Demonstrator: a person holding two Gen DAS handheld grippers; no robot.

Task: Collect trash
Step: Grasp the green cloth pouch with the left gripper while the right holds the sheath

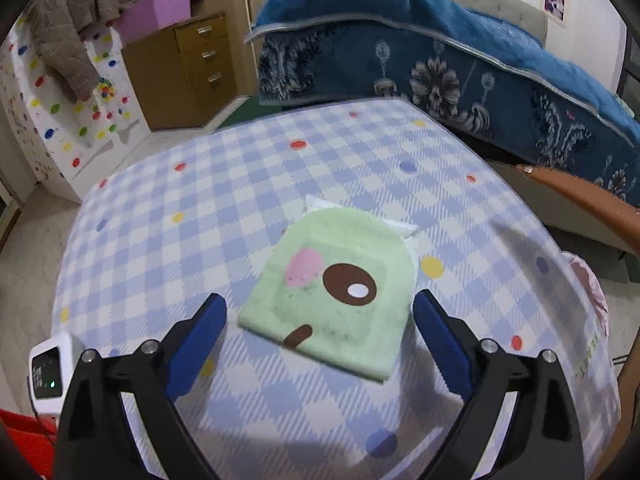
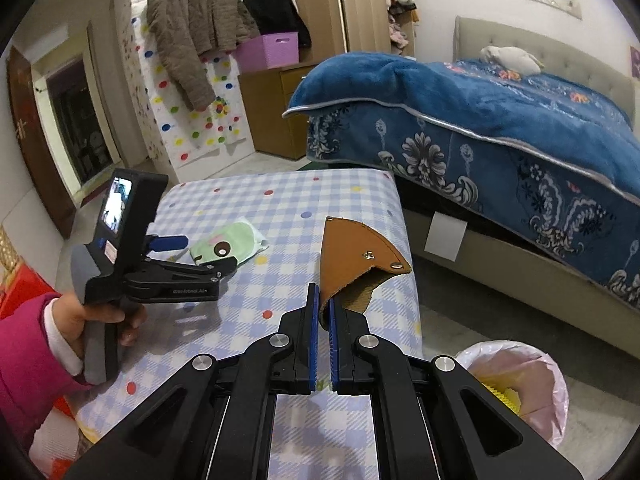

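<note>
**Gripping a leather scrap while a green packet waits between open fingers**

Lying flat on the checked tablecloth (image 1: 248, 184), the green packet (image 1: 336, 288) with a pink patch and a brown eye sits just ahead of the left gripper (image 1: 320, 312), in line with the gap between its blue pads (image 1: 200, 340); the jaws stand spread wide, one pad on each side of the packet's near edge, neither visibly touching it; a white tissue (image 1: 400, 226) pokes out from beneath the packet's far side. In the right wrist view the same packet (image 2: 228, 246) lies just past the left gripper (image 2: 192, 254), whose handle a hand (image 2: 100, 316) in a pink sleeve (image 2: 24, 360) holds.

Pinched at its lower corner, the brown leather piece (image 2: 356, 248) rises ahead of the right gripper (image 2: 324, 308), its jaws pressed together on it; two metal studs show on its face and its rough underside curls open; in the left wrist view it (image 1: 580, 204) crosses the frame's right edge.

Below and right of the right gripper stands a bin lined with a pink bag (image 2: 532, 384), something yellow inside it; beyond the table a bed carries a blue floral blanket (image 2: 480, 120); a brown jacket (image 2: 192, 24) and a purple basket (image 2: 268, 50) lie far ahead to the left.
</note>
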